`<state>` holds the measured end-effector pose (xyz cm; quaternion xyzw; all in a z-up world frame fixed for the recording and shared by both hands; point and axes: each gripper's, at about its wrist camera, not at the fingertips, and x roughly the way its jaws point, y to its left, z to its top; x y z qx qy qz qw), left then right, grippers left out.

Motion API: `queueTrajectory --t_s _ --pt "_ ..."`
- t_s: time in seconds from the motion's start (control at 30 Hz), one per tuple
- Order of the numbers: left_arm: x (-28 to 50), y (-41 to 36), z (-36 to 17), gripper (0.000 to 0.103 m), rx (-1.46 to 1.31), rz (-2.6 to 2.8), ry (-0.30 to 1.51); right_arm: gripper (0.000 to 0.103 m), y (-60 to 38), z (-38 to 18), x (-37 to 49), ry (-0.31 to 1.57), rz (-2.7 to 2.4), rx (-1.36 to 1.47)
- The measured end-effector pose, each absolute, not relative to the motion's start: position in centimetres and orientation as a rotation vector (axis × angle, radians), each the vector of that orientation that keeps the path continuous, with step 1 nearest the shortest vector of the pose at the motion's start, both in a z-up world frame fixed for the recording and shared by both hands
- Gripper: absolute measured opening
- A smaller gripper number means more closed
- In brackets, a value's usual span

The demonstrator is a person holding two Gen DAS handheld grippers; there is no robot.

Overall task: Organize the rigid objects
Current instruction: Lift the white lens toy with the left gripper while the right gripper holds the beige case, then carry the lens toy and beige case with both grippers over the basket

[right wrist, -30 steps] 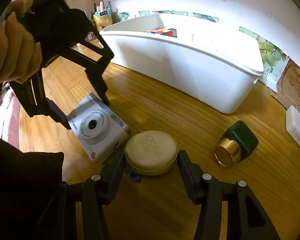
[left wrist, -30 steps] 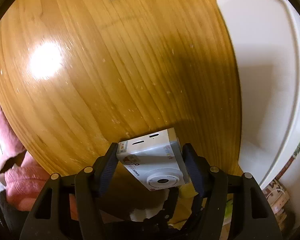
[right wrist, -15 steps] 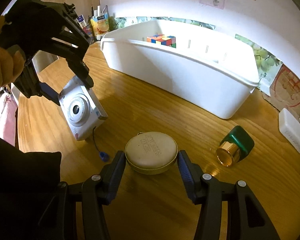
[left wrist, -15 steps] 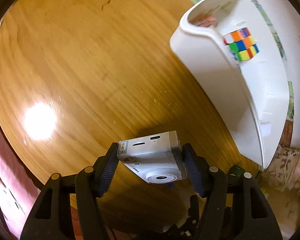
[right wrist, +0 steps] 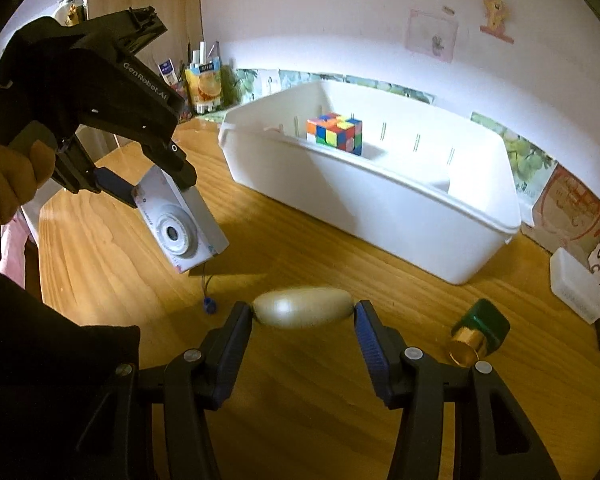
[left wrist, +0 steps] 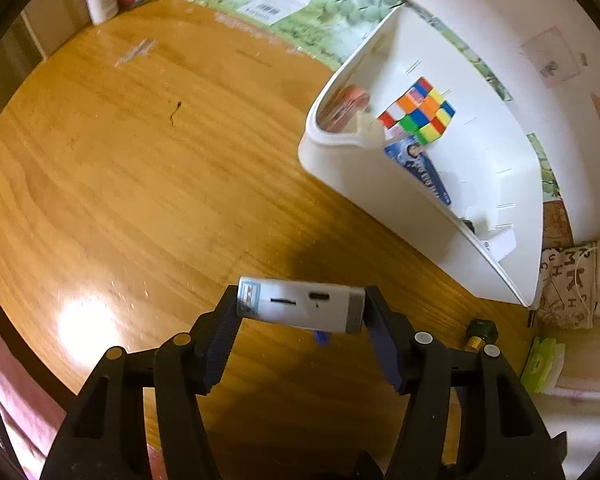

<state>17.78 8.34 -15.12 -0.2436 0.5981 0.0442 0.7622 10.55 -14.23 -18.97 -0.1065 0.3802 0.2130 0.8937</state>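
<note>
My left gripper (left wrist: pixel 300 312) is shut on a small white toy camera (left wrist: pixel 300 304) and holds it in the air above the wooden table, left of the white bin (left wrist: pixel 380 176). In the right wrist view the same camera (right wrist: pixel 180 224) hangs lens-down from the left gripper (right wrist: pixel 156 188), its blue strap dangling to the table. My right gripper (right wrist: pixel 303 312) is shut on a round cream case (right wrist: pixel 303 307), held edge-on a little above the table. The bin (right wrist: pixel 380 208) stands beyond it, with a colourful puzzle cube (right wrist: pixel 334 133) inside.
A green bottle with a gold cap (right wrist: pixel 478 332) lies on the table at the right. A small white box (right wrist: pixel 574 286) sits by the wall. Bottles and cartons (right wrist: pixel 206 84) stand at the back left. The bin also holds a blue card (left wrist: pixel 420 168).
The left gripper has lifted the camera higher and carried it toward the bin. The right gripper has raised the cream case off the table and tipped it edge-on.
</note>
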Motion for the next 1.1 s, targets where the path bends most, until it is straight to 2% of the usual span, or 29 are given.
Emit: queueTrajectory --t_s 0.03,0.07,0.3,0.47,0.53,0.83,1.1 --pt "17.8 8.0 -15.1 0.063 -0.518 0.089 1.291 0.041 -14.0 -18.8 10.5 0.782 0.441 -0.219" --pt "17.9 8.0 -14.8 0.063 -0.506 0.084 1.281 0.037 -13.9 -18.6 10.4 0.777 0.44 -0.22" --pt "19.7 8.0 -15.6 0.063 -0.443 0.041 1.213 0.036 -12.9 -18.4 10.3 0.777 0.399 -0.207" --pt "19.5 8.4 -14.5 0.063 -0.39 0.015 1.166 0.04 -12.5 -18.8 10.5 0.805 0.371 -0.176" --pt "19.6 8.7 -14.1 0.063 -0.387 0.002 1.147 0.051 -12.4 -19.2 10.7 0.826 0.356 -0.154" --pt "19.5 9.5 -12.4 0.063 -0.36 -0.061 1.033 0.07 -12.4 -20.7 11.1 0.883 0.284 -0.098" --pt "20.4 10.1 -12.1 0.062 -0.344 -0.103 1.01 0.074 -12.9 -22.4 11.6 0.957 0.192 -0.066"
